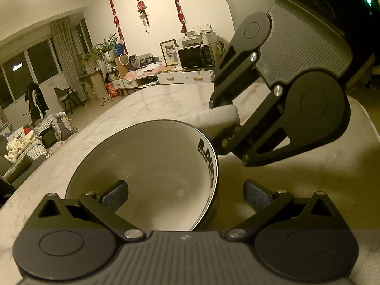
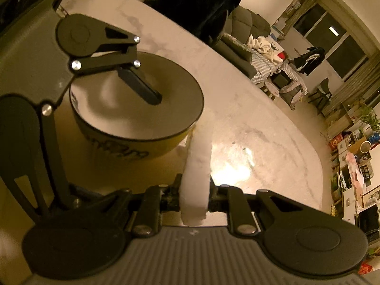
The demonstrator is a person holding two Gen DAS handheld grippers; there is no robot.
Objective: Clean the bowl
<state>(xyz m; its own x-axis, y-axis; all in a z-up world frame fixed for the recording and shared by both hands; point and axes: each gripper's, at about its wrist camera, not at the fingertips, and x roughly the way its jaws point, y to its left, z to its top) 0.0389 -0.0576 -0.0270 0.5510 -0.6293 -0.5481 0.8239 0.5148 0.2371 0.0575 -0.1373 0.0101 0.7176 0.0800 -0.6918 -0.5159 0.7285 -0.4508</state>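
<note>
With the left gripper [image 1: 185, 193] spread wide astride the rim of the yellow ceramic bowl with white inside [image 1: 152, 166], I'd pinch that wall firmly before the right gripper [image 2: 194, 198], clamped on the white foam sponge [image 2: 196, 180], wipes inside.

Your pale marble-look table [image 1: 152, 109] fills the middle of both views, grey veins running across it and a bright glare patch at lower centre of the right wrist frame. On it you have the bowl [image 2: 133, 128], white inside and yellow outside with black lettering, sitting left of centre in that frame
</note>
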